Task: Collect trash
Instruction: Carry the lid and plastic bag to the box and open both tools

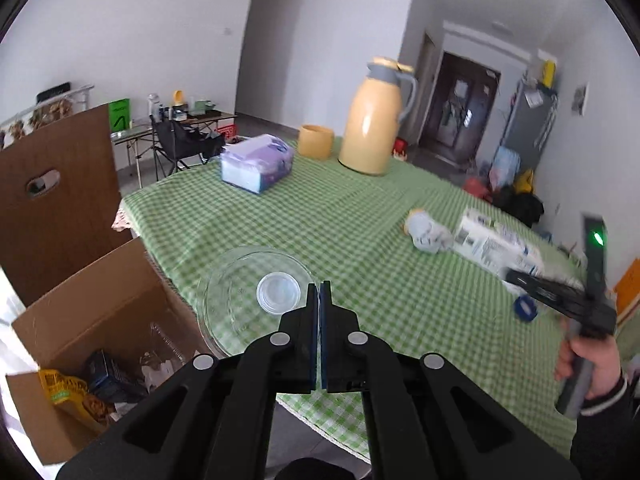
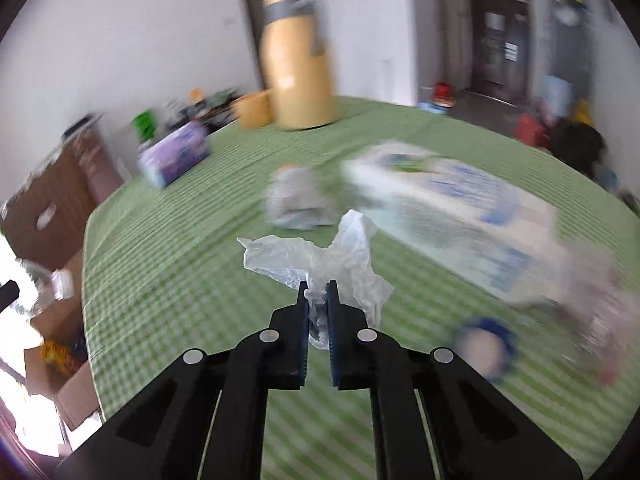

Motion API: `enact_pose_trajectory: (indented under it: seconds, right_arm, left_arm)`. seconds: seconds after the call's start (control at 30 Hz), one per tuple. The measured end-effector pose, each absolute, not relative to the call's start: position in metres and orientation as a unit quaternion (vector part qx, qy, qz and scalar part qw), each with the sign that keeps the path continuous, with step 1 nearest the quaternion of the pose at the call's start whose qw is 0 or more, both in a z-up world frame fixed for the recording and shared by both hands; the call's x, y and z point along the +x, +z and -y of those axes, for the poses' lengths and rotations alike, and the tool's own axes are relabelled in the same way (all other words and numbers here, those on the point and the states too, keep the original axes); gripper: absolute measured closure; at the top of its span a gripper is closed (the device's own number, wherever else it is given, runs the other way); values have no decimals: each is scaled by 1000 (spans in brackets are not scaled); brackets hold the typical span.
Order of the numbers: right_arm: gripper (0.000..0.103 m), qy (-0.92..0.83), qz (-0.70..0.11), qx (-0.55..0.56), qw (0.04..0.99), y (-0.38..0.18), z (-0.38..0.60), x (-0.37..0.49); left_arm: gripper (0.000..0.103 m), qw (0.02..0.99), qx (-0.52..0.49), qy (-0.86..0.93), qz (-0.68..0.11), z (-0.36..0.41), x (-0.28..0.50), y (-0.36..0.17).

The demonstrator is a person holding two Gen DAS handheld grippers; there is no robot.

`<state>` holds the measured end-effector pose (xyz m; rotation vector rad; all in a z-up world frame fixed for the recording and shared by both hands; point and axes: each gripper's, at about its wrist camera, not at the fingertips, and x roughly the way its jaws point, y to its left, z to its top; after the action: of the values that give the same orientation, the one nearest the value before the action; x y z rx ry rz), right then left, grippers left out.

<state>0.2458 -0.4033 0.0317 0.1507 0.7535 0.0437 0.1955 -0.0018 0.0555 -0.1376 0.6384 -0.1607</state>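
A: What does the right gripper (image 2: 317, 292) hold?
B: Its fingers are clamped on a crumpled plastic wrapper (image 2: 320, 258), above the green checked surface (image 2: 168, 264)
A: And the left gripper (image 1: 319, 292)?
B: Its fingers are pressed together with nothing between, over a glass plate (image 1: 236, 280) at the surface edge, beside the cardboard box (image 1: 92, 316) with trash inside

Crinkled translucent plastic wrapper (image 2: 320, 260), woven checked tablecloth (image 1: 360, 220), clear glass dish (image 1: 224, 300), glossy flask (image 1: 372, 128), matt cardboard box (image 1: 92, 300)

Green-and-white checked tablecloth (image 1: 360, 216), yellow thermos (image 1: 374, 120), brown cardboard box (image 1: 100, 300), purple tissue pack (image 1: 256, 162).
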Motion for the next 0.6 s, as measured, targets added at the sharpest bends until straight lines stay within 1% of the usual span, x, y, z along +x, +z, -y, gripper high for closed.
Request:
enact_pose_trajectory:
  seconds: [0.1,0.27,0.43,0.6]
  right_arm:
    - [95,-3,-361,90,928,38,428,229]
    - [95,1,-354,91,931,46,427,220]
    - [95,53,-354,80,930,46,382,224]
    - [95,123,-366,52,921,41,313,234]
  left_arm:
    - [103,945,-82,-68,-311,-10,194,58]
    - [103,949,-95,-49,-298,-29,188,66]
    - [103,949,-96,-12,-300,-64,179,68]
    - [103,942,-128,49,-305,-129,164,60]
